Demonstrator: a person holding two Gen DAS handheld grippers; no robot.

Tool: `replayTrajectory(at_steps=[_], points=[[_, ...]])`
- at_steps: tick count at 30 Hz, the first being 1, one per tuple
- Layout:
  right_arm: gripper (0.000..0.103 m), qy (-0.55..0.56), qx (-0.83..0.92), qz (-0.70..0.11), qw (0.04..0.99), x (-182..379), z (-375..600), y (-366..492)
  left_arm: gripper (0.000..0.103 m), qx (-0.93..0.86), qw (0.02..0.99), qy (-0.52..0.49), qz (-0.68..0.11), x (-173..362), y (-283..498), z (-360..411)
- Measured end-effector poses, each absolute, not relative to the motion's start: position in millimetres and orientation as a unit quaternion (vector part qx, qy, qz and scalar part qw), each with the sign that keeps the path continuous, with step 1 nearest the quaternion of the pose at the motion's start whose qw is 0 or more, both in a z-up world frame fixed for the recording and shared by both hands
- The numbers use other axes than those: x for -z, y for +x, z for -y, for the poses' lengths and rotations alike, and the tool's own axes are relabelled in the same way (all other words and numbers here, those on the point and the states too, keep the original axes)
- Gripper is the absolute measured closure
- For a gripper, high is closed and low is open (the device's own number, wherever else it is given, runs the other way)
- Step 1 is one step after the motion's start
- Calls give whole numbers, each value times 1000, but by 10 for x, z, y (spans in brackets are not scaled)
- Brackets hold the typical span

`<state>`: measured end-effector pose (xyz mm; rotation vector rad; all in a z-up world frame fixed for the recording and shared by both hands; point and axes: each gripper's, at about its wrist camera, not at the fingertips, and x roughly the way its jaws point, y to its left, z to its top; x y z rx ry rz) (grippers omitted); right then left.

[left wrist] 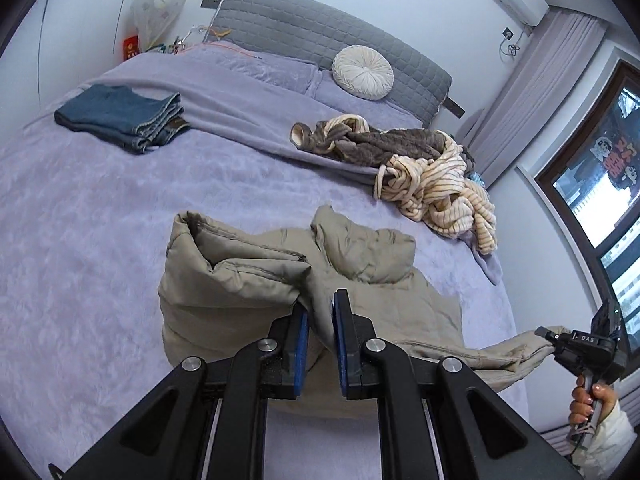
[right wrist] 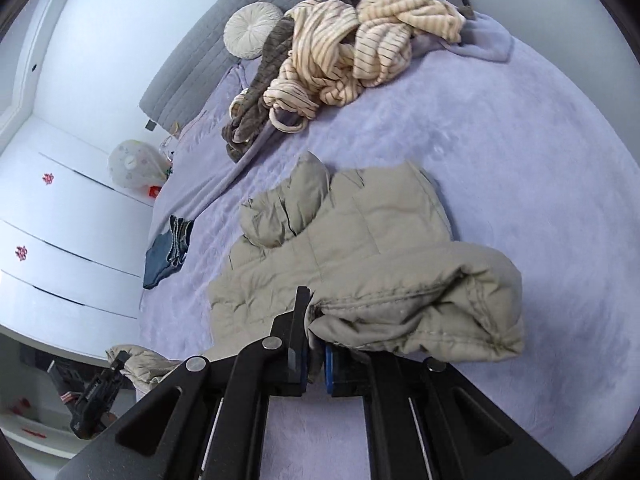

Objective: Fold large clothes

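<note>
Jacket (right wrist: 352, 240) lies half-folded on bed (left wrist: 100, 220), left gripper (left wrist: 320, 320) and right gripper (right wrist: 316, 340) each pinching its fabric; jeans (left wrist: 120, 116) done, striped heap (left wrist: 432, 176) still unfolded.

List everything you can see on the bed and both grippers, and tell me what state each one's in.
khaki puffer jacket: partly folded, held at two ends
left gripper: shut on jacket fabric
right gripper: shut on a jacket cuff
jeans: folded, lying flat
striped garment: crumpled, unfolded
brown garment: crumpled in the same heap
round cushion: propped against the headboard
</note>
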<state>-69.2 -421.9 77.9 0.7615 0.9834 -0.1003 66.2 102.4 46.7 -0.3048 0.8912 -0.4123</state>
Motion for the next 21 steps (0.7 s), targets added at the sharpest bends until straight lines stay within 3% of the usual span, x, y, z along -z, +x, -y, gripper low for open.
replayTrajectory(at_steps=[8, 16, 21], points=[[97, 305, 49, -504, 806, -194, 4473, 655, 89, 130, 870, -142, -453, 202, 1871, -654], [97, 332, 94, -511, 787, 932, 4610, 1184, 89, 90, 857, -76, -502, 1357, 2601, -280], [97, 339, 84, -512, 785, 1353, 4686, 1397, 89, 74, 860, -66, -500, 1799, 2796, -247]])
